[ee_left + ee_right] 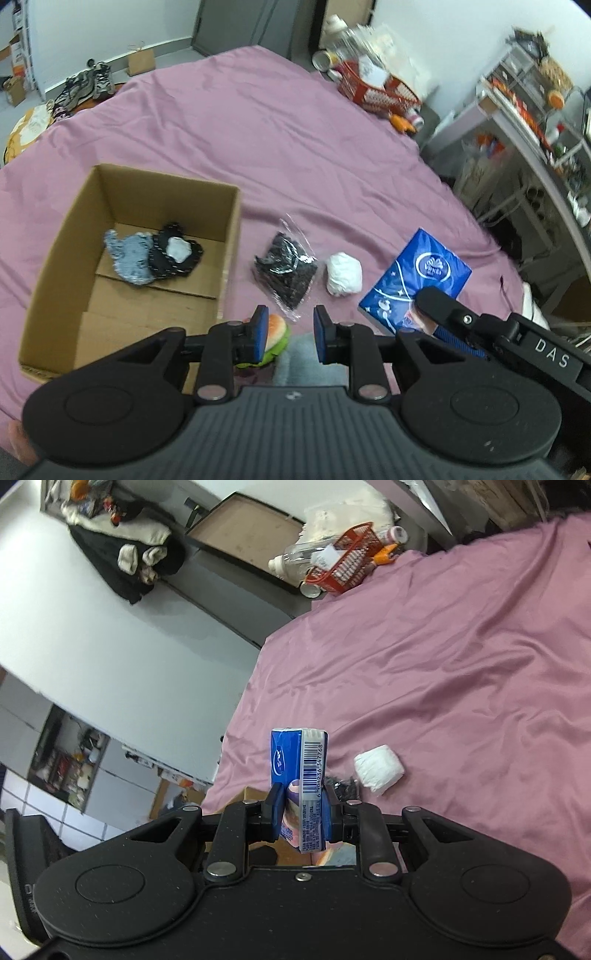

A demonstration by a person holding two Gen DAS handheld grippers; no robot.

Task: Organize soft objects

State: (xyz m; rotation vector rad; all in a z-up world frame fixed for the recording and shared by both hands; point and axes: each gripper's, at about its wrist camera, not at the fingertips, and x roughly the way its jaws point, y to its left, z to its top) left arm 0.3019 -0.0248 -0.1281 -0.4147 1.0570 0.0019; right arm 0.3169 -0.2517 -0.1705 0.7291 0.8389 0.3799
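Right fingers (302, 812) clamp glossy blue tissue pack (299, 771); left fingers (290, 334) slightly parted, empty, over pink sheet (295, 147).

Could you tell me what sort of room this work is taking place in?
Probably a lived-in bedroom or storage room: a bed under a pink sheet serves as the work surface, shoes sit on the floor, and cluttered shelves stand alongside.
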